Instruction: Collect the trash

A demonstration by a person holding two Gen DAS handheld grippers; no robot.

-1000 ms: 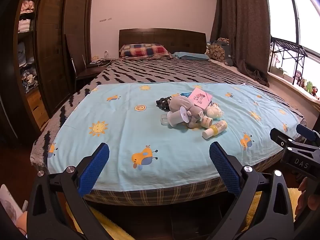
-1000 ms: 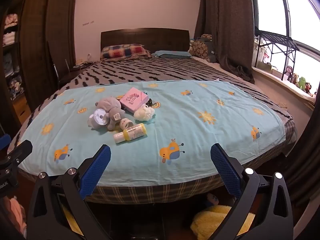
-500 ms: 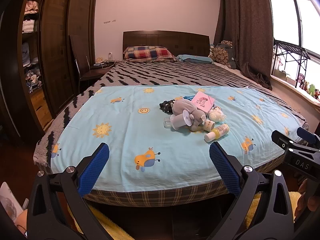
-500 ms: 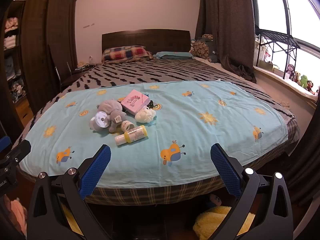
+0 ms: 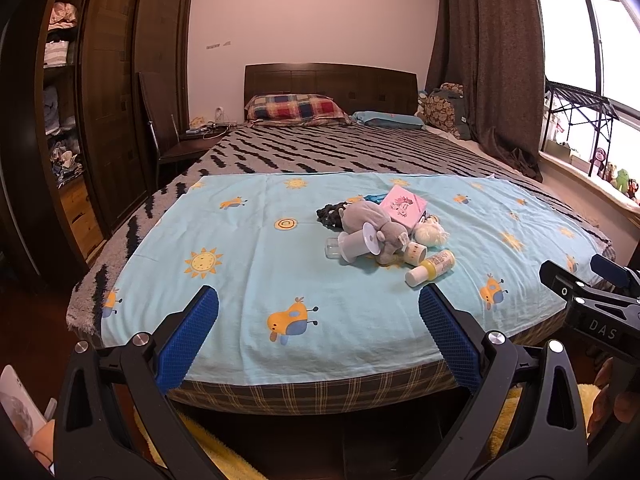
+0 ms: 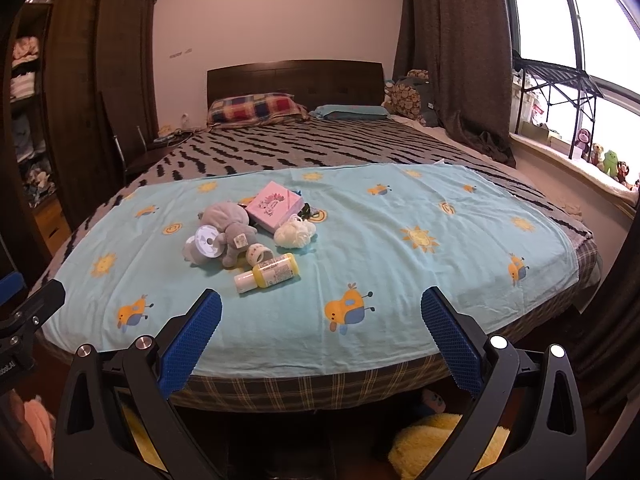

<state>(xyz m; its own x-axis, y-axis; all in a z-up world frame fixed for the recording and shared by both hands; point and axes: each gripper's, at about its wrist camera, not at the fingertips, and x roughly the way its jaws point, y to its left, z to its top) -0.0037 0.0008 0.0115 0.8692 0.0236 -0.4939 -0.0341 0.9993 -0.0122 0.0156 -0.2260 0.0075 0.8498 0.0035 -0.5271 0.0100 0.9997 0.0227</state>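
Left gripper (image 5: 318, 326) and right gripper (image 6: 320, 328) being held spread wide, empty, short of bed edge. Clutter pile lying mid-sheet (image 6: 400, 280); yellow bottle (image 6: 267, 273) nearest. Approach best made low, bottle body being straddled crosswise.

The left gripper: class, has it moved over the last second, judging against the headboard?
Yes. The left gripper has backed away from the bed and tilted: the headboard and the yellow bottle now sit lower and look smaller in its view.
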